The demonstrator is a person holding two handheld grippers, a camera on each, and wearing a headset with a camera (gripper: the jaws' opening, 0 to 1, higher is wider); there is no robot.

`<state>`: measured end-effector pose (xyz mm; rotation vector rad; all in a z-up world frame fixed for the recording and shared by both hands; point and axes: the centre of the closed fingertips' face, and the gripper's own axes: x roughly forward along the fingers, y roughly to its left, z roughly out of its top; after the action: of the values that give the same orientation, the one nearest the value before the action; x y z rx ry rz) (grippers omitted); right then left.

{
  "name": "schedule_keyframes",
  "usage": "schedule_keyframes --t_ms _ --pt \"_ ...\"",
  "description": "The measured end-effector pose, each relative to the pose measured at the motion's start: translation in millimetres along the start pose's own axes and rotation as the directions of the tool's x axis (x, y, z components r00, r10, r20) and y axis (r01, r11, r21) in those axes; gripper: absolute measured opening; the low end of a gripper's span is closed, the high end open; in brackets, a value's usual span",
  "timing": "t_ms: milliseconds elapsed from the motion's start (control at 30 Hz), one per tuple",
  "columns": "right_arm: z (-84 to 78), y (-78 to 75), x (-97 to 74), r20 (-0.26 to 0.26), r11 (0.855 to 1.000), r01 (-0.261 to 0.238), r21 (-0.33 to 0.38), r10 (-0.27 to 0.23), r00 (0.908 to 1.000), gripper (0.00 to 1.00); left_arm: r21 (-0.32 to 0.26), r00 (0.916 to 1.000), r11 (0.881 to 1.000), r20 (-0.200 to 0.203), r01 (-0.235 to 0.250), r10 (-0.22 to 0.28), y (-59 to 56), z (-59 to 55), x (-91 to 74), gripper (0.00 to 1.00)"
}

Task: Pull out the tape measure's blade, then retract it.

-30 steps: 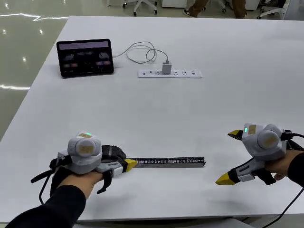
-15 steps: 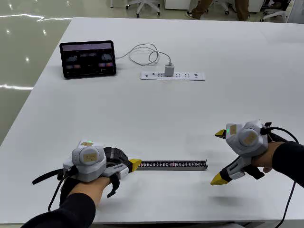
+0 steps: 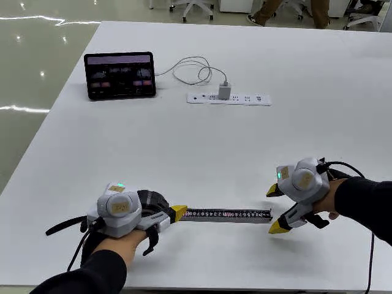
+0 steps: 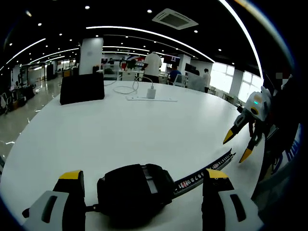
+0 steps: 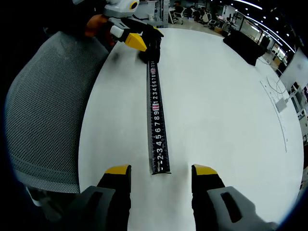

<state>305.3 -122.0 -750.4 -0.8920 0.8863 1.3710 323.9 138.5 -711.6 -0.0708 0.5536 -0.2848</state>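
Straddling tape measure, L gripper; R gripper open at blade.

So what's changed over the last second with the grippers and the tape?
The right gripper moved left toward the free end of the blade; its open fingers now straddle that end without closing. The left gripper stayed around the tape measure case, and the blade stayed pulled out on the table.

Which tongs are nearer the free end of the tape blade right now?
Right. The right tongs sit open with a jaw on either side of the blade's free end; the left tongs are at the opposite end, around the tape measure case.
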Motion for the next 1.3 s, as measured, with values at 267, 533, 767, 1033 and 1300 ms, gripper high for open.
schedule_keyframes --t_ms 267,533,767,1033,1300 --pt "-4.7 1.2 5.6 -0.018 1.0 -0.026 0.005 0.026 0.9995 0.3 0.021 0.9998 1.0 -0.005 0.018 -0.018 -5.4 -1.1 0.8 0.96" --pt "-7.3 4.0 8.7 -0.022 1.0 -0.028 -0.008 0.028 0.9994 0.15 0.001 0.9999 1.0 -0.005 0.013 -0.013 -2.7 -0.9 1.5 0.92" --pt "-5.8 2.5 8.9 -0.022 1.0 -0.017 -0.014 0.017 0.9996 0.12 0.021 0.9998 1.0 -0.02 0.006 -0.005 -3.0 -3.9 2.5 0.84" --pt "-5.1 2.2 10.7 -0.088 1.0 -0.002 -0.004 0.001 0.9961 0.12 -0.042 0.9994 0.999 -0.027 -0.023 0.022 4.1 -4.1 3.5 0.75" --pt "-5.8 1.9 10.7 -0.119 0.999 0.008 0.034 -0.004 0.9929 0.11 -0.056 0.9926 0.996 -0.1 -0.074 0.069 11.0 -18.6 2.8 0.64"
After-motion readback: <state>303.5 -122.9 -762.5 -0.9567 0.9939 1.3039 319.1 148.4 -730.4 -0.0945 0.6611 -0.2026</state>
